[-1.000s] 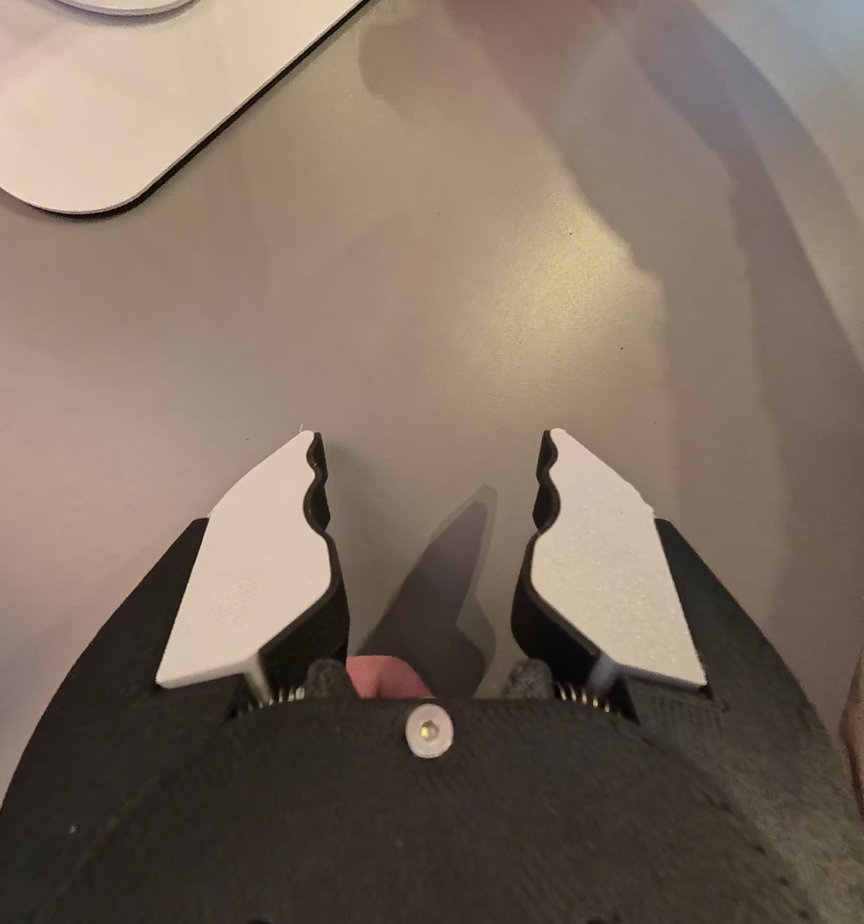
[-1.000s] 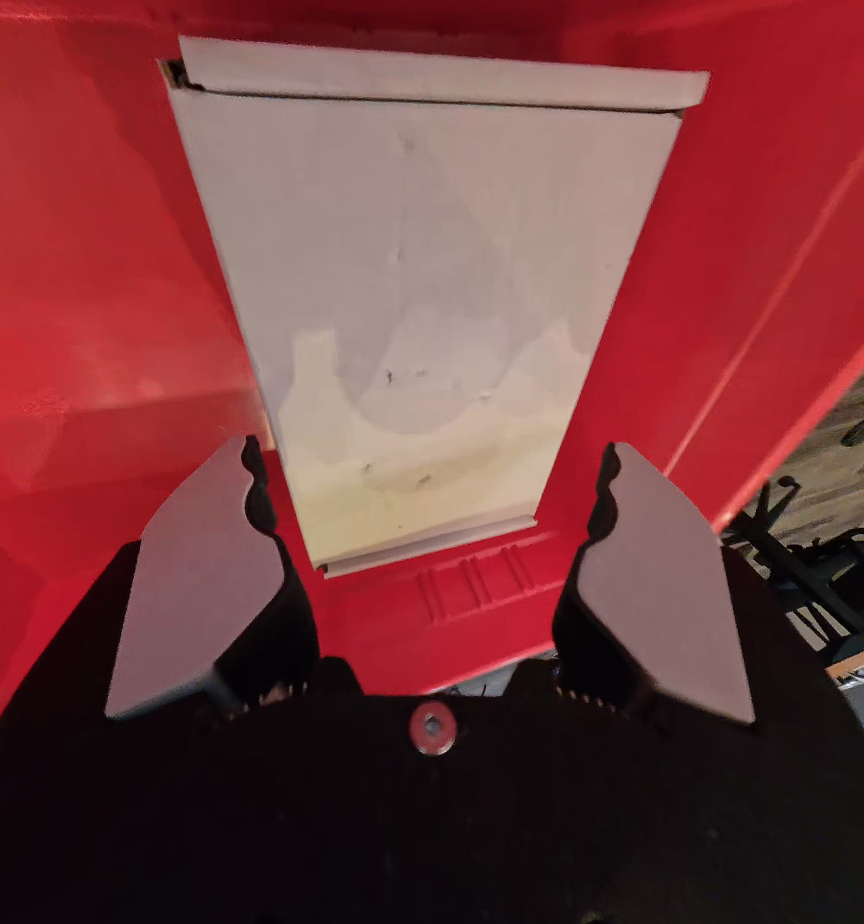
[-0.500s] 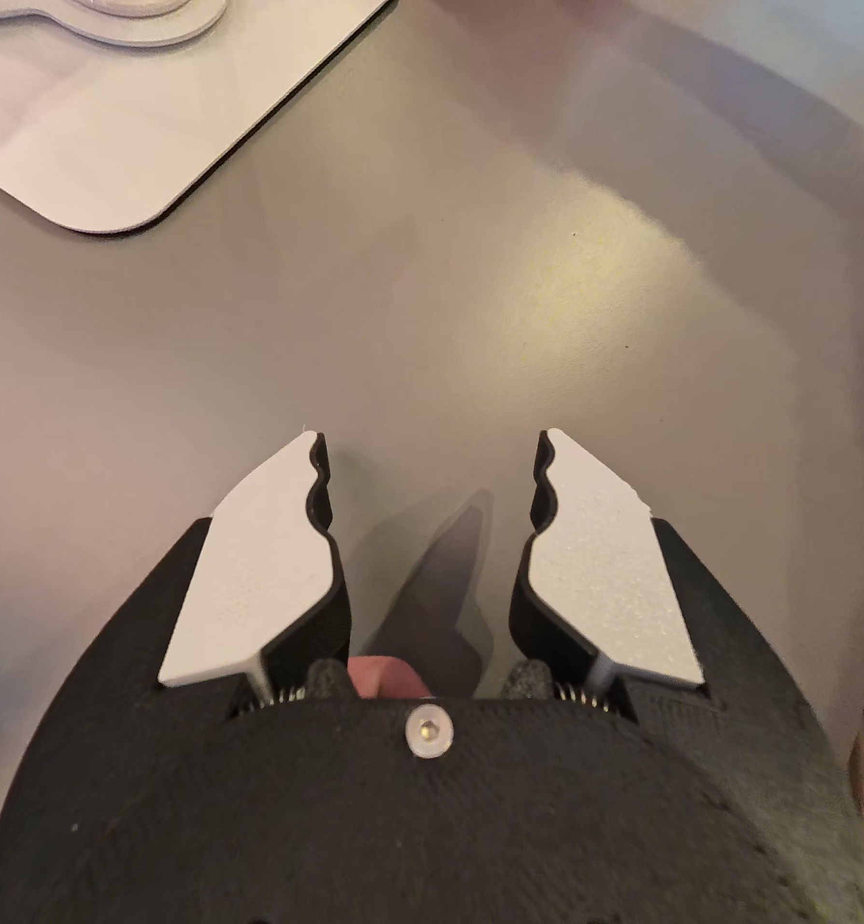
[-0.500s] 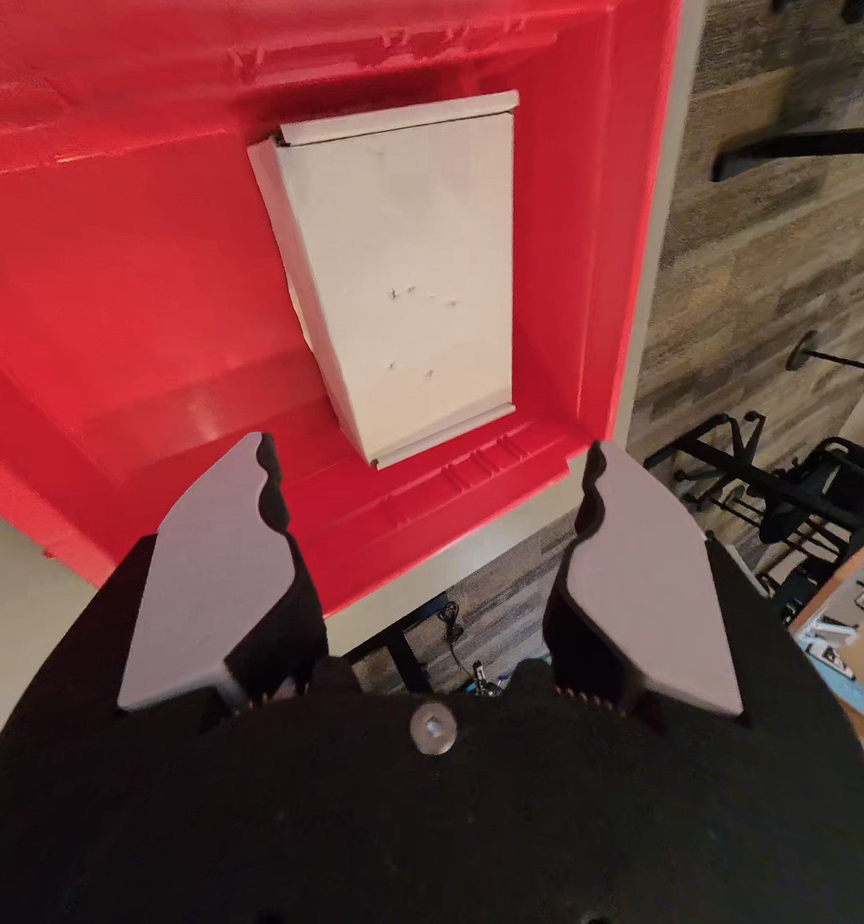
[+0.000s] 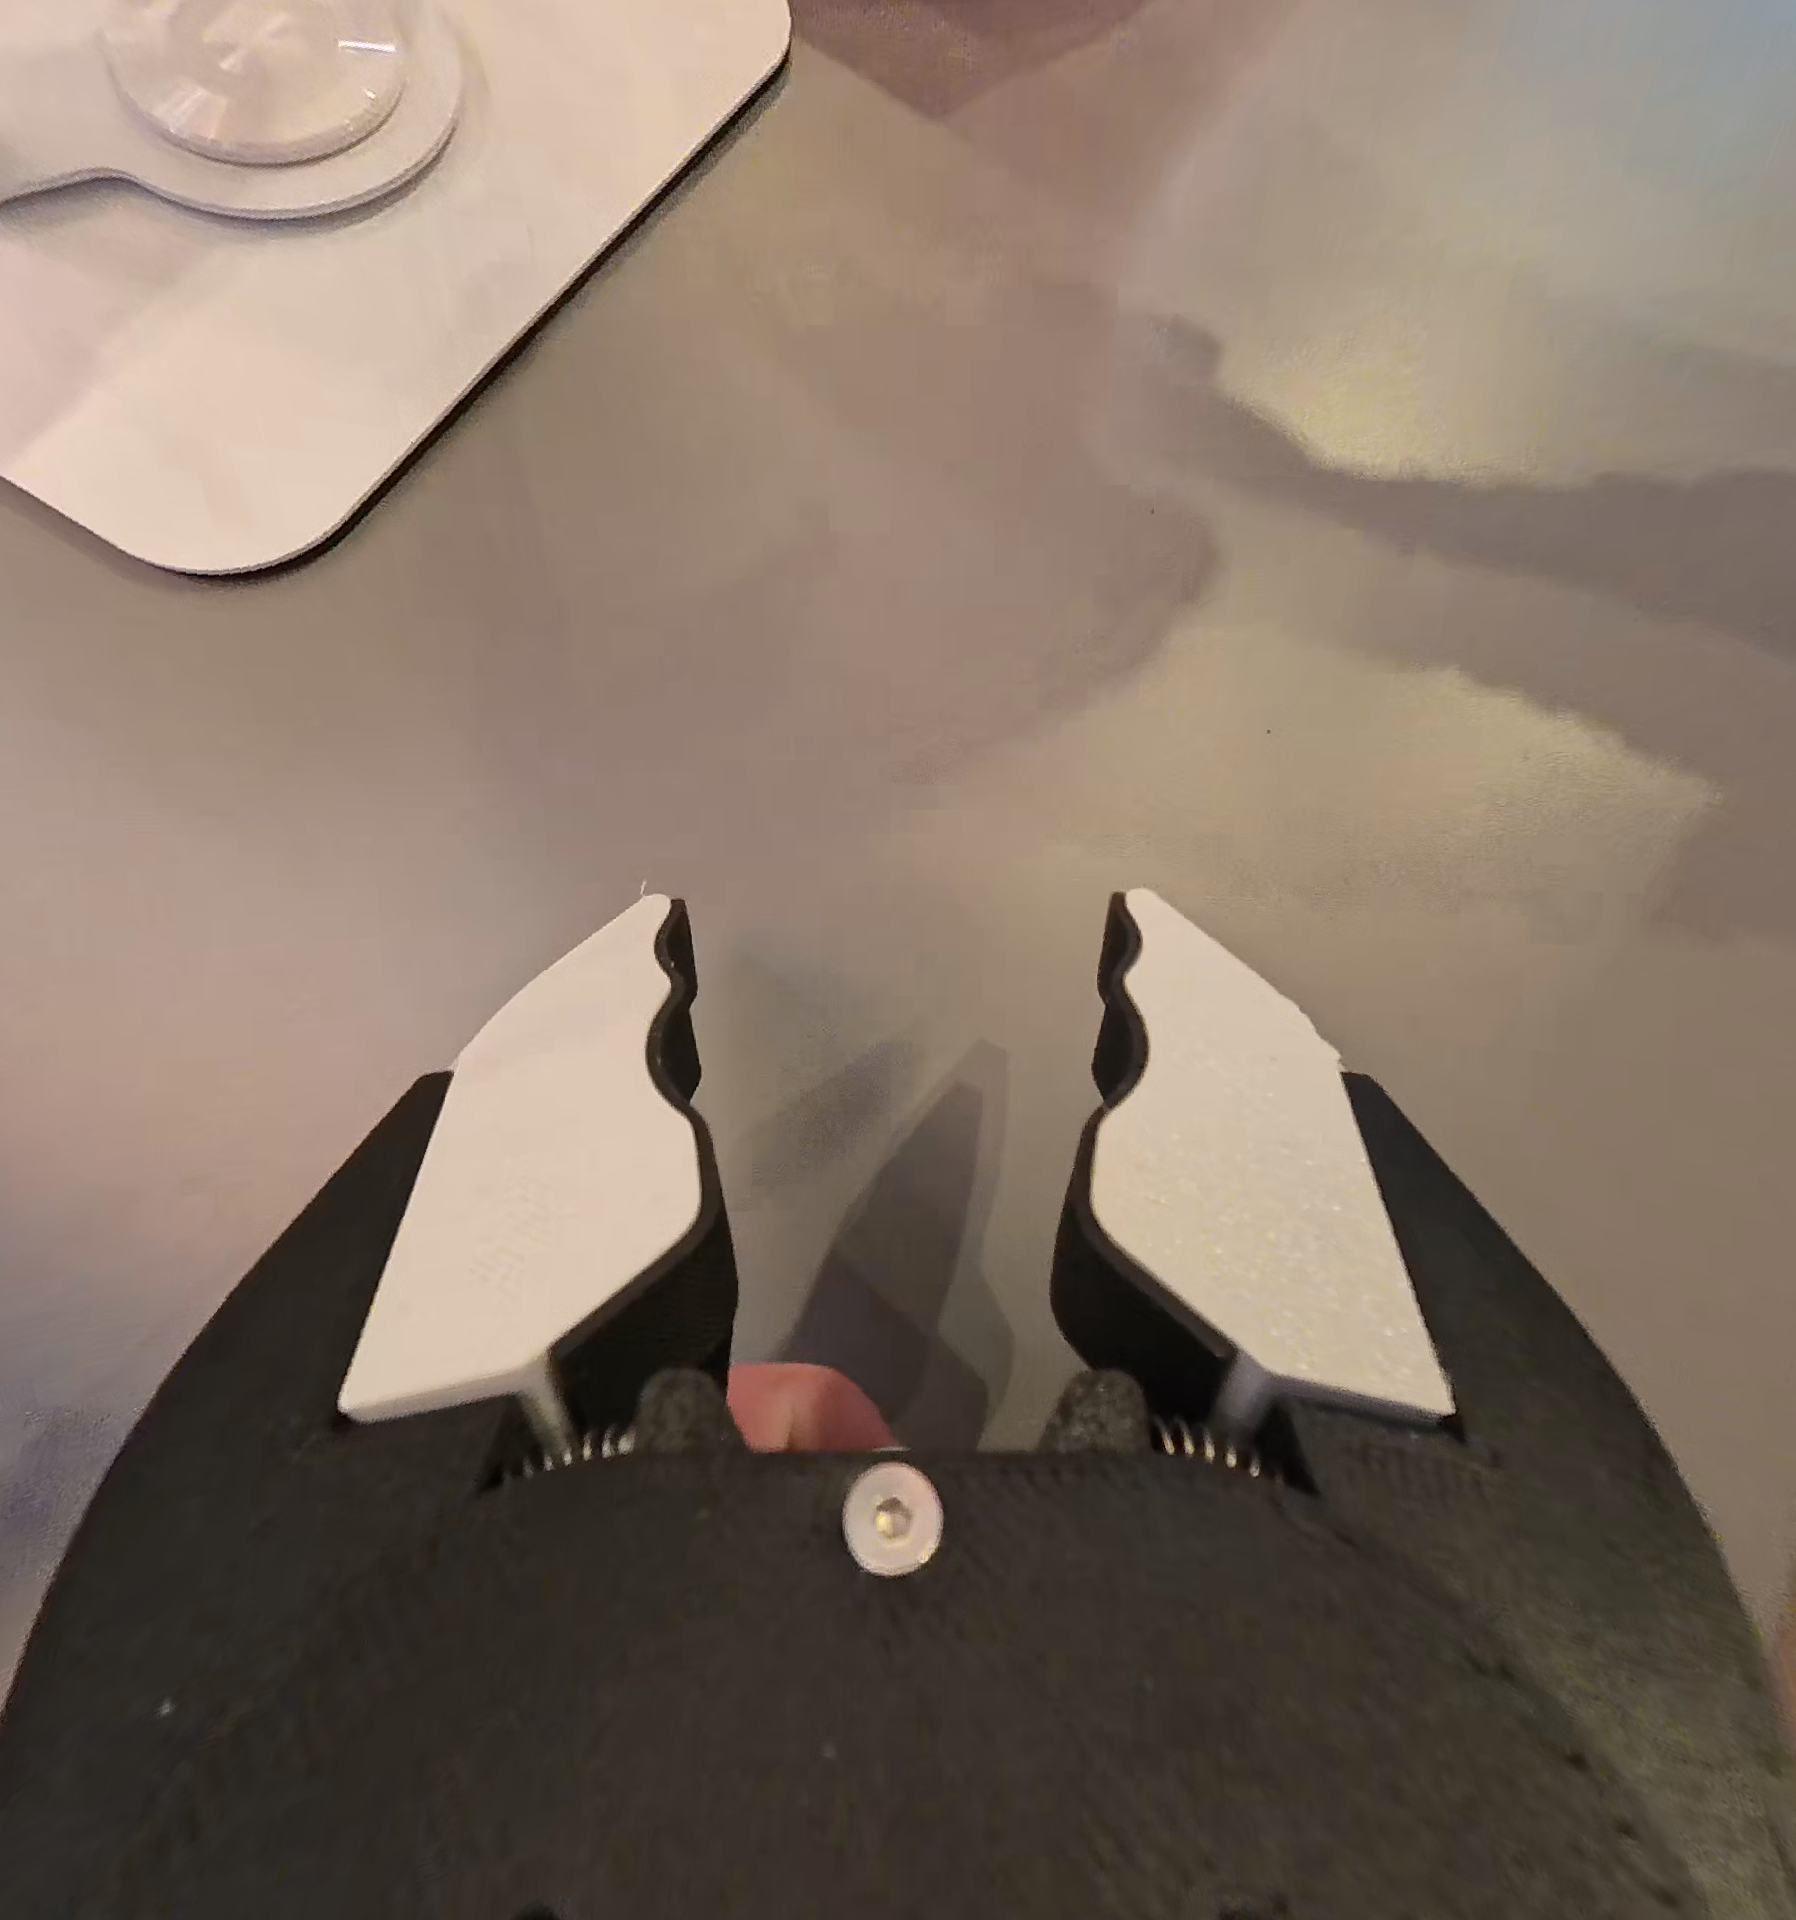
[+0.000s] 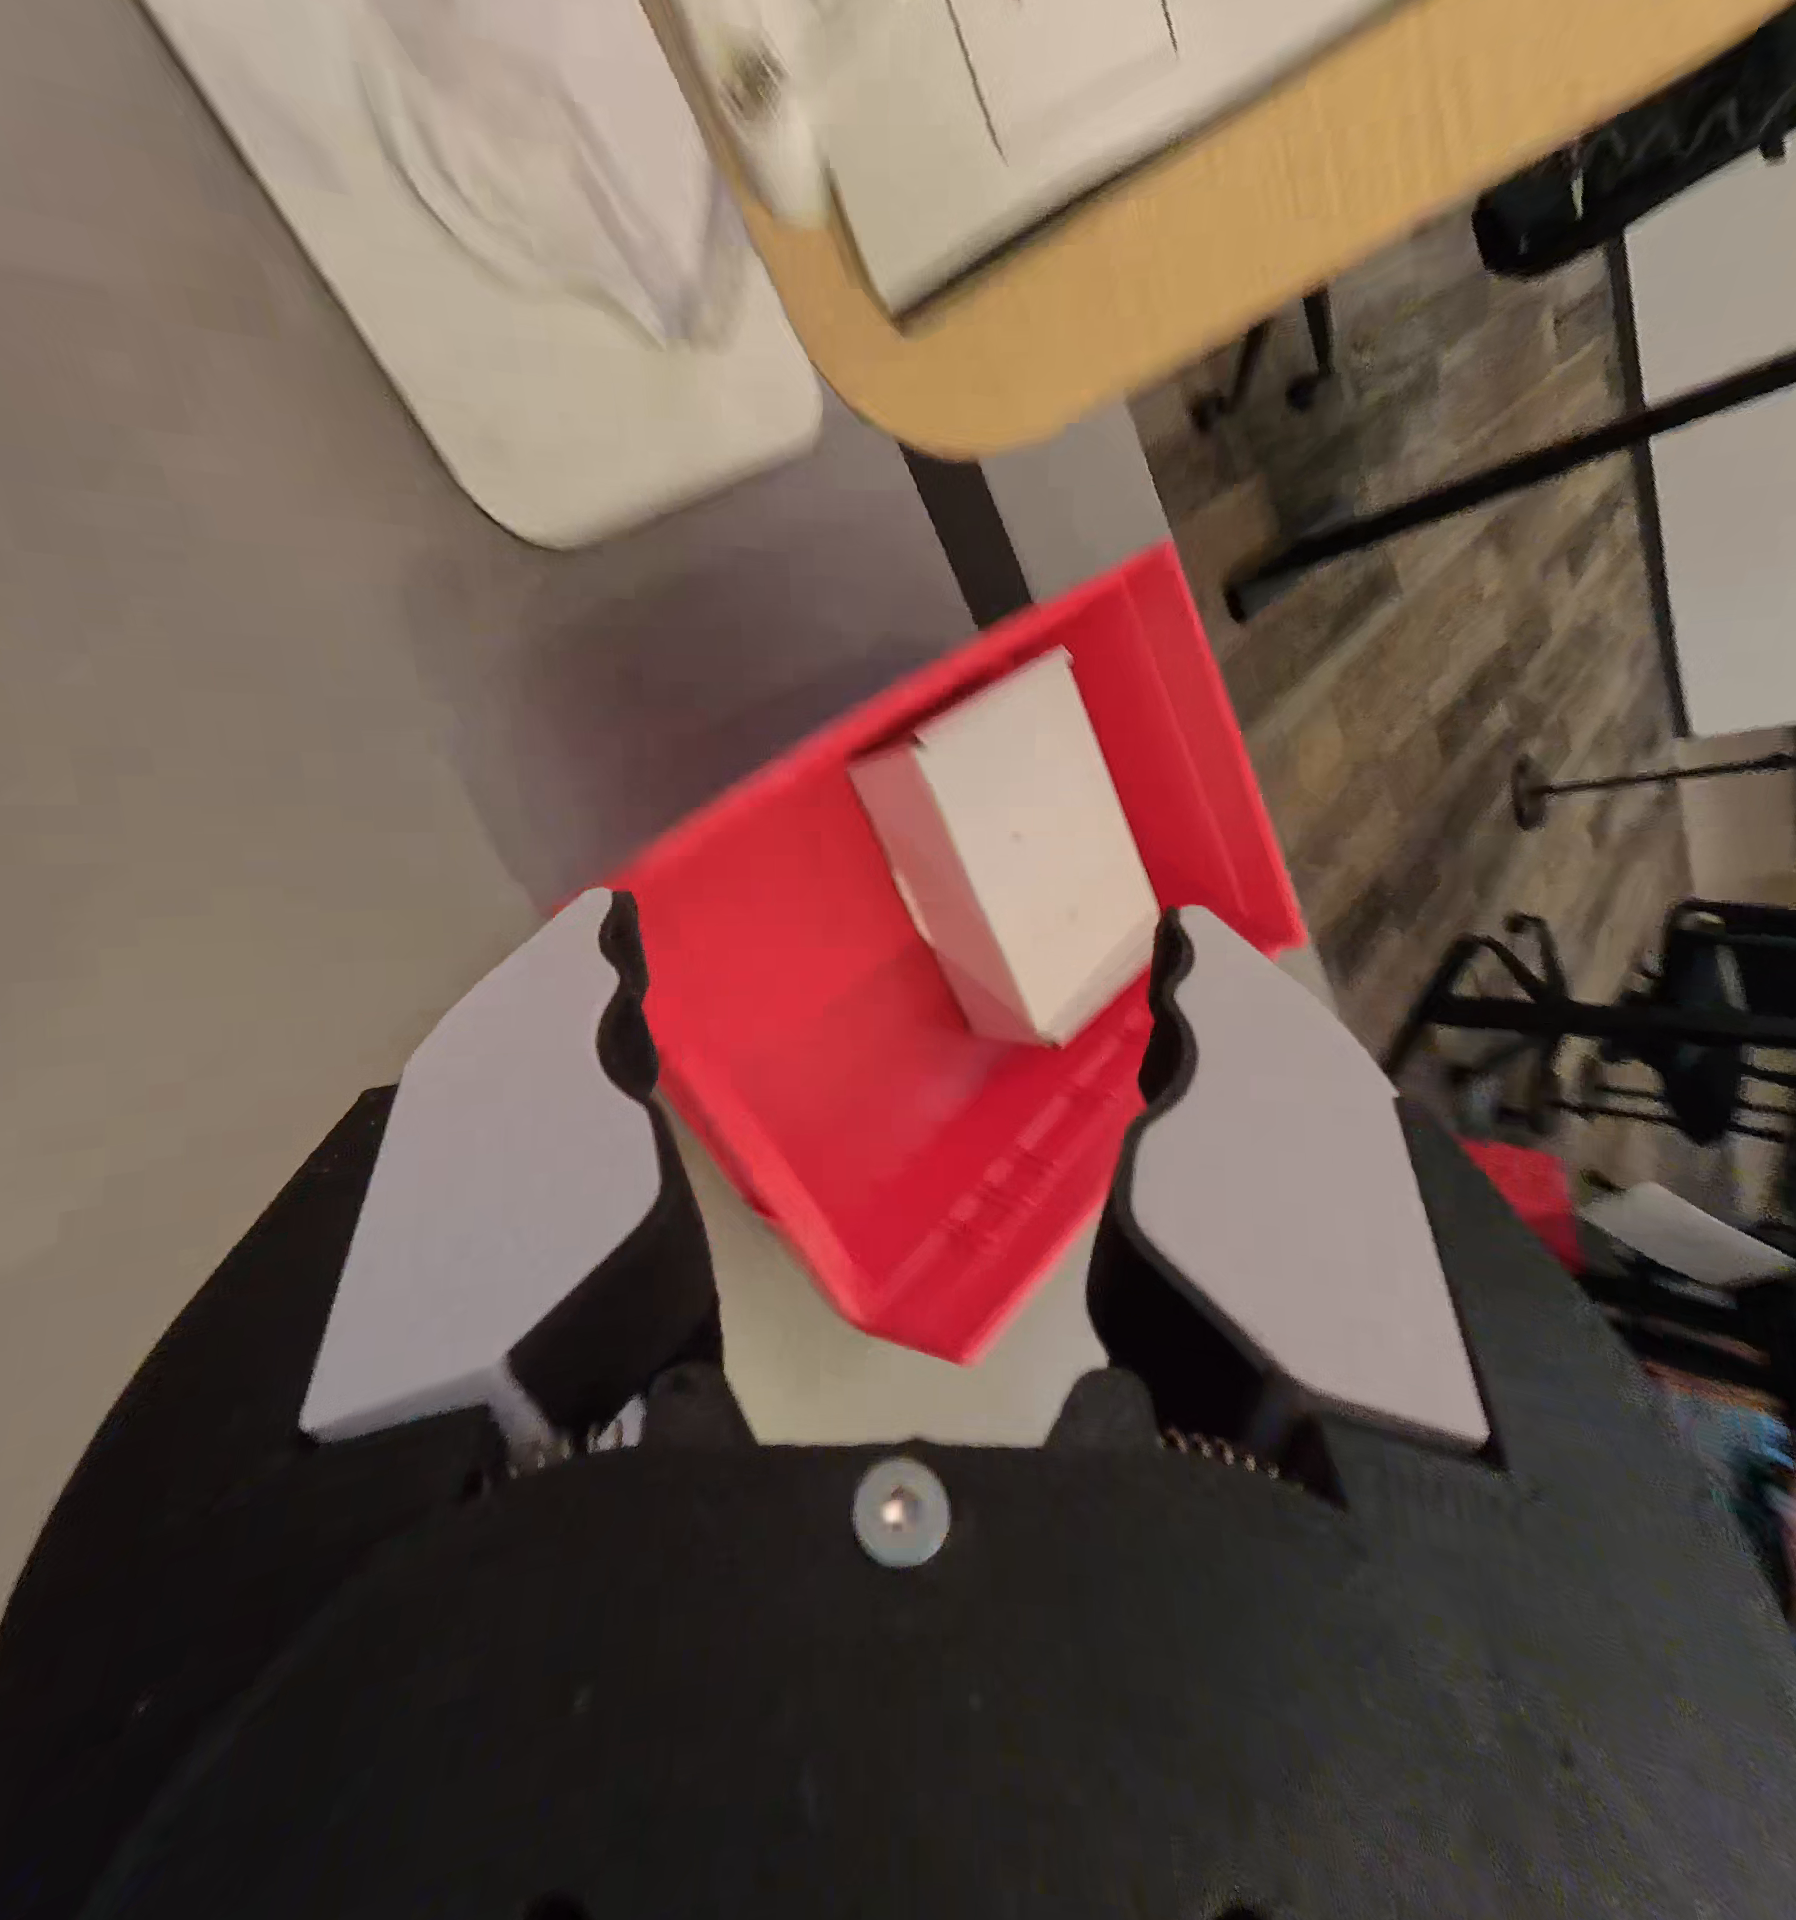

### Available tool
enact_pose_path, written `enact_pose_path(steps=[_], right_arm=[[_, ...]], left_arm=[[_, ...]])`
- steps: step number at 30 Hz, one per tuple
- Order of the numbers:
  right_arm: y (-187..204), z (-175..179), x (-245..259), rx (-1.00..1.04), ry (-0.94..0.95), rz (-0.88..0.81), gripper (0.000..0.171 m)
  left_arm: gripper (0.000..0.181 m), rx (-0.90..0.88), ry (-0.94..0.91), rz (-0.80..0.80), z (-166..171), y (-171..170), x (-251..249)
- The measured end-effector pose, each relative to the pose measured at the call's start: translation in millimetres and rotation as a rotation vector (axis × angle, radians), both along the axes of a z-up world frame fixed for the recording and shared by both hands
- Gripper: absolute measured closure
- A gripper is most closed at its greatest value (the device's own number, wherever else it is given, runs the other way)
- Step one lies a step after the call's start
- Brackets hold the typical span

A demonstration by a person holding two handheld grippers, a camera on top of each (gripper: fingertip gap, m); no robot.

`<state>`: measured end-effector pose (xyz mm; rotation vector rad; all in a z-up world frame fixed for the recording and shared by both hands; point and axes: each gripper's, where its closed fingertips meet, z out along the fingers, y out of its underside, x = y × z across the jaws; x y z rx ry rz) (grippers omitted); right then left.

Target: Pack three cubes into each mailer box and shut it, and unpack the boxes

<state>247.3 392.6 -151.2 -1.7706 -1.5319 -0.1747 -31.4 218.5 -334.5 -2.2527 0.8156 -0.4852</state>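
In the right wrist view a shut white mailer box (image 6: 1019, 862) lies inside a red plastic bin (image 6: 821, 1018) at the grey table's edge. My right gripper (image 6: 894, 920) is open and empty, raised well above the bin. In the left wrist view my left gripper (image 5: 899, 909) is open and empty, low over the bare grey table (image 5: 873, 623). No cubes show in either view.
A white mat (image 5: 281, 312) with a clear round object (image 5: 260, 94) on it lies at the far left of the left wrist view. The right wrist view shows a white mat (image 6: 561, 312), a wooden table (image 6: 1081, 343) beyond, and floor with black stands (image 6: 1600, 1018) at the right. My hands' fingertips stand some 40 cm from each other.
My right gripper has pulled back and up from the box in the bin, so the whole bin and the table edge now show. My left gripper has drifted slightly towards the mat.
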Motion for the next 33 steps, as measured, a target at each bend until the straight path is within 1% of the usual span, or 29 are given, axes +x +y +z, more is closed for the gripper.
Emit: enact_pose_path(steps=[3,6,13,16,18,19,21,23,26,33], right_arm=[[-42,-14,-34,-0.069,0.127,0.044,0.082],[-79,-42,-66,-0.146,0.133,0.08,0.082],[-140,-82,-146,-0.326,0.374,0.061,0.084],[-160,-91,-179,-0.39,0.53,0.044,0.085],[-168,-101,-194,-0.413,0.594,0.029,0.086],[-171,-105,-199,-0.404,0.597,0.037,0.086],[-169,-119,-202,-0.327,0.508,0.061,0.09],[-162,-131,-197,-0.282,0.443,0.06,0.089],[-160,-133,-194,-0.303,0.471,0.056,0.09],[-158,-139,-191,-0.307,0.446,0.065,0.091]], left_arm=[[0.108,0.011,0.007,0.004,2,1,0],[0.11,0.02,0.003,0.004,4,0,2],[0.111,0.037,0.013,-0.007,8,-1,4],[0.111,0.037,0.017,-0.004,7,-1,3],[0.112,0.032,0.024,-0.001,5,-1,3],[0.112,0.032,0.028,0.0,4,0,2],[0.112,0.027,0.031,0.003,1,0,2],[0.112,0.024,0.032,0.01,-1,1,1],[0.11,0.024,0.031,0.007,-2,1,3],[0.11,0.012,0.038,0.005,-9,0,6]])
